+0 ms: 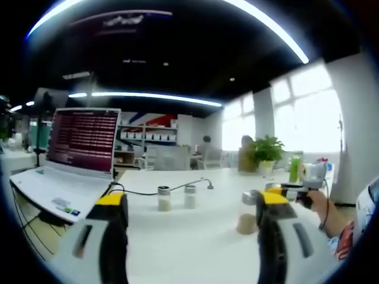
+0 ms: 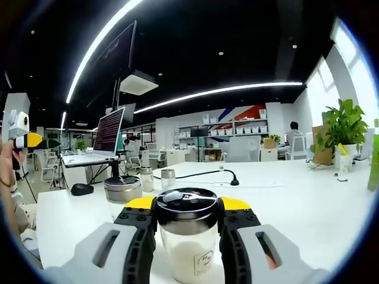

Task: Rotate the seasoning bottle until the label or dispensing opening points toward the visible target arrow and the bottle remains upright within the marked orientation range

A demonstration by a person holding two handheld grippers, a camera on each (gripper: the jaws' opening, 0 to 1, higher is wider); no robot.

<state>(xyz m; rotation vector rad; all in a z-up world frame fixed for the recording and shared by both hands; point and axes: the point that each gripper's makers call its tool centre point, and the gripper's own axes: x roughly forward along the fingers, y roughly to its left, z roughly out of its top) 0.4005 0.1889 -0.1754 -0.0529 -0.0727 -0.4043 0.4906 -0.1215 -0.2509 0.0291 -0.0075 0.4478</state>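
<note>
Right tool (image 2: 188,236) jaws grip upright seasoning bottle (image 2: 187,236).

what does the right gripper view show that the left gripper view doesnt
Right gripper view: the right tongs shut on a seasoning bottle, its black cap and label close up; a second bottle just behind it; a computer mouse.

Left gripper view: the left tongs open with nothing between them, and the held bottle seen from afar.

Both: the white table, the open laptop, two small shakers, a black cable and a potted plant.
</note>
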